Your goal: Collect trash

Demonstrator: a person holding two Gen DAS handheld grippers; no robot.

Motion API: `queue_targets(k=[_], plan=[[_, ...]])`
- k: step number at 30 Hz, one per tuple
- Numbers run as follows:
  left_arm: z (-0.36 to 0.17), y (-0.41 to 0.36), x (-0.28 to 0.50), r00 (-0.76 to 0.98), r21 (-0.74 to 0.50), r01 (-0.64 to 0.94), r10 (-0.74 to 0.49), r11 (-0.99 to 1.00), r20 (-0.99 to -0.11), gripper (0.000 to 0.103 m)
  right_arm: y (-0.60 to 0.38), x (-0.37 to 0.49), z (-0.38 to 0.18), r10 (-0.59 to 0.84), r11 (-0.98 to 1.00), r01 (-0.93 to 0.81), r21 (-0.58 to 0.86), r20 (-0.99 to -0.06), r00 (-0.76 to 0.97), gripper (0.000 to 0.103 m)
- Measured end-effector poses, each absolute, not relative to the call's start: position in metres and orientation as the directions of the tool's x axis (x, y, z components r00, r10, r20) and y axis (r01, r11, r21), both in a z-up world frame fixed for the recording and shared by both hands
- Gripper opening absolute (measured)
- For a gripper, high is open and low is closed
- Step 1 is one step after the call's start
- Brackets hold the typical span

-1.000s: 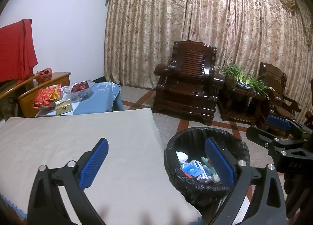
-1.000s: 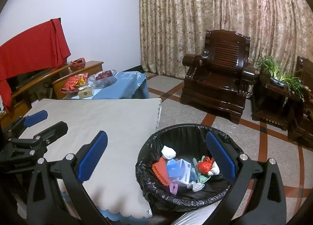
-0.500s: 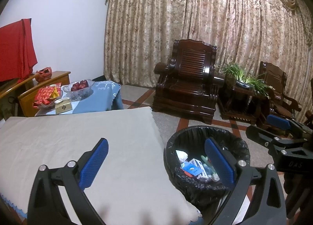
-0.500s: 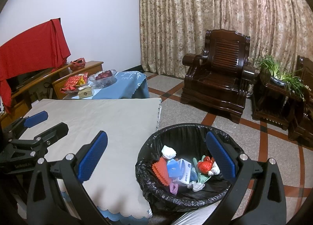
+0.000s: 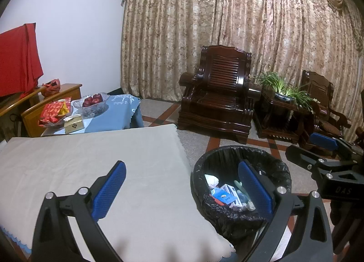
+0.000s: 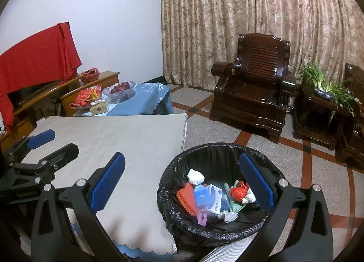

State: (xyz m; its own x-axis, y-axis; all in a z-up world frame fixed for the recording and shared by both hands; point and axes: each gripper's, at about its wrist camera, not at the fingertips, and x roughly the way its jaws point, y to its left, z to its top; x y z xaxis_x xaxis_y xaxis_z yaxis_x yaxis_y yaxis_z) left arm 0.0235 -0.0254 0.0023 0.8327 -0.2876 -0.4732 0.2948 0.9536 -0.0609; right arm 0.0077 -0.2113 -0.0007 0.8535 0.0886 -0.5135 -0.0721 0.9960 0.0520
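A black-lined trash bin point(image 6: 218, 152) stands on the floor right of the table; it also shows in the left wrist view point(image 5: 241, 155). Inside lie several pieces of trash: a white crumpled tissue point(image 6: 195, 176), an orange piece point(image 6: 186, 198), a blue-white box point(image 6: 213, 198), and a red wrapper point(image 6: 237, 192). My left gripper point(image 5: 182, 186) is open and empty above the table's right edge. My right gripper point(image 6: 182, 184) is open and empty above the bin's left rim. The beige-covered table point(image 5: 91, 159) shows no trash on it.
A blue-clothed side table point(image 6: 145, 100) with a fruit bowl point(image 6: 119, 89), snack packets and a small box stands behind. A dark wooden armchair point(image 6: 252, 89) and a plant stand point(image 6: 323, 93) sit on the right. A red cloth point(image 6: 34, 57) hangs at left.
Both grippers stay open and empty. The views shift only slightly; nothing was picked up or dropped.
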Motion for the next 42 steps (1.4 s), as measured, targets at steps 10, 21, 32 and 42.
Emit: queue_targets(k=[10,21,32,42], plan=[[0.0024,-0.0256,0.0233,0.833,-0.060,0.295,-0.287,0.954,-0.473,0.097,-0.2114,0.0075,-0.0003,0.089,0.996,-0.072,0.052,-0.512,0.855,0.098],[0.0030,-0.0263,0.0233,0.833,-0.060,0.295,-0.287,0.954,-0.474,0.097,-0.2113,0.0084,-0.0013,0.088,0.996,-0.073,0.050,-0.512,0.854,0.098],[0.0035,-0.0268,0.0232,0.832,-0.059,0.295,-0.287,0.954,-0.475,0.097,-0.2111,0.0084,-0.0012,0.088,0.996,-0.072,0.050,-0.512,0.854,0.098],[0.0002,-0.0266,0.0228,0.827,-0.063,0.295,-0.288,0.953,-0.483,0.097,-0.2121,0.0091,-0.0035,0.087,0.996,-0.070,0.052,-0.516,0.852,0.098]])
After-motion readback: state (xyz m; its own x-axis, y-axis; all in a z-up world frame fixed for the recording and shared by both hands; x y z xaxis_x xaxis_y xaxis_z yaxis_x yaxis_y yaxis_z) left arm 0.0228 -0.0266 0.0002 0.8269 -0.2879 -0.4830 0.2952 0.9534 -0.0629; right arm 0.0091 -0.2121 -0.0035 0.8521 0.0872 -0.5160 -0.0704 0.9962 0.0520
